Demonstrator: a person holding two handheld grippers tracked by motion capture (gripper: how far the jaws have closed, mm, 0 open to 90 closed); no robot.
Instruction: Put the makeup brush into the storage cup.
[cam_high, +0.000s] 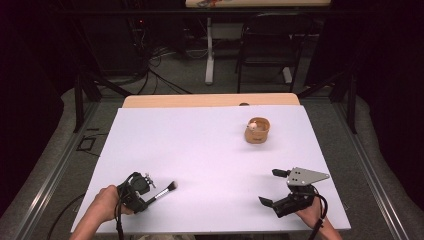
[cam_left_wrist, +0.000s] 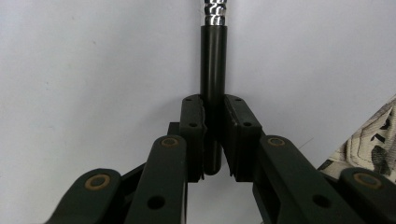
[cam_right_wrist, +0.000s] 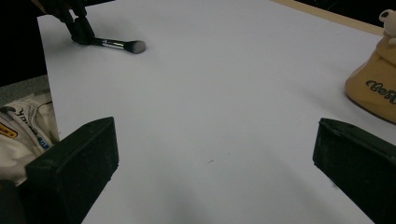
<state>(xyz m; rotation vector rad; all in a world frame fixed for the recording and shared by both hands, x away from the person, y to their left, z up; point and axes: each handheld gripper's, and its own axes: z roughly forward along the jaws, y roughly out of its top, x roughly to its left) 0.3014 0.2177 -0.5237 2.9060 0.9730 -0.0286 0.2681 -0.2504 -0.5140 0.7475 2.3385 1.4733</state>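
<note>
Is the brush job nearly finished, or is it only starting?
Only starting, it seems. Done: the left claw has clamped the black-handled makeup brush, lying on the white table sheet. The right claw waits open. Left, probably: carrying the brush to the tan round cup.

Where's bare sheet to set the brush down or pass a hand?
Free: the wide middle of the white sheet, between the brush in the left gripper, the open right gripper and the tan cup. Nowhere is crowded.

Brush (cam_left_wrist: 213, 84): matt black handle w/ glossy metal ferrule; smooth white table (cam_high: 210, 150).
</note>
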